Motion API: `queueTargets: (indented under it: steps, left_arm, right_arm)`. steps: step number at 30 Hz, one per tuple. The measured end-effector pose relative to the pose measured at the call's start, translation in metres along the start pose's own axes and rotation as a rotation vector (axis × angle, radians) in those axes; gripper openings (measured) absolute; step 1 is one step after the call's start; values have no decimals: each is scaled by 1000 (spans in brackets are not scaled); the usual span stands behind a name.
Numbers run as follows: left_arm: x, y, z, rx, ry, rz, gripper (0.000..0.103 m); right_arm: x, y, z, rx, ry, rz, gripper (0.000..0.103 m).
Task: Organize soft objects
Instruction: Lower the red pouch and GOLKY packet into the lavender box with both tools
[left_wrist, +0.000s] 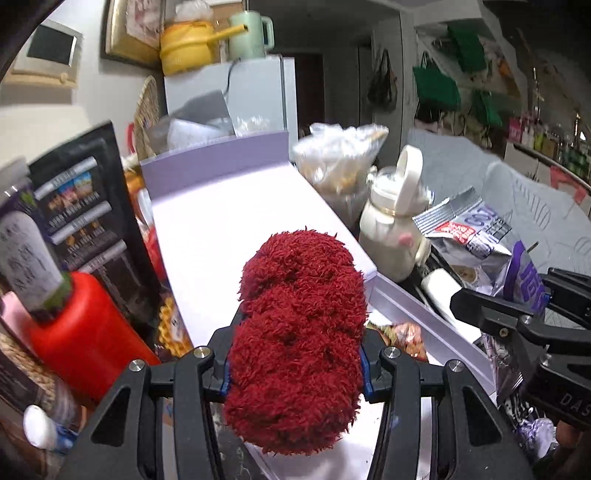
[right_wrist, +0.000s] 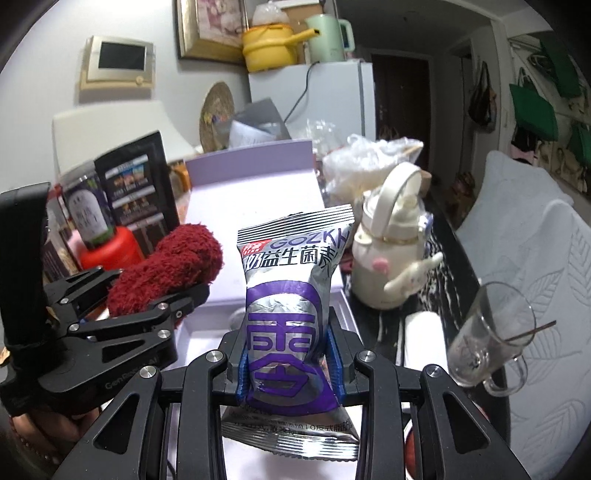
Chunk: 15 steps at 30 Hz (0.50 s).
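Across the front of the silver and purple snack bag (right_wrist: 291, 314), the letters "GOZKH" run above a row of Chinese characters, with a red tag at the upper left and one large purple character lower down. The right gripper (right_wrist: 290, 363) is clenched on this bag, its blue pads pressing the lower half from both sides. The bag stands upright, long axis running away from the camera, crimped top edge farthest off and tilted slightly right. It hangs above the pale purple box (right_wrist: 255, 184).

Left of it, the left gripper (left_wrist: 295, 373) grasps a fuzzy red roll (left_wrist: 299, 332), pads squeezing its sides. The roll's long axis points forward along the fingers, its far end over the box's white inside (left_wrist: 221, 236).

Beside the box on the left stands a black package (left_wrist: 81, 206) with grey label strips whose writing is too blurred to read, and a red container (left_wrist: 85, 332) with a labelled jar (left_wrist: 26, 240) on top. On the right sit a cream bottle (right_wrist: 391, 258) and a tilted glass mug (right_wrist: 487, 339).
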<state>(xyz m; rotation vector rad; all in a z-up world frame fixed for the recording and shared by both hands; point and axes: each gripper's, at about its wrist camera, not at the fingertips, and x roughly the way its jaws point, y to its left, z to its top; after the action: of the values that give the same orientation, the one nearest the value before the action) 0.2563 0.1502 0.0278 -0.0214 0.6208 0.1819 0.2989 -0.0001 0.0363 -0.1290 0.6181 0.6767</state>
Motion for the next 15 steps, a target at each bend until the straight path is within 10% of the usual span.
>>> queueTargets:
  steps: [15]
  left_arm:
    - [55,0,-22,-9,185,-14,48]
  right_arm:
    - [43,-9,-14,38,150,37,33]
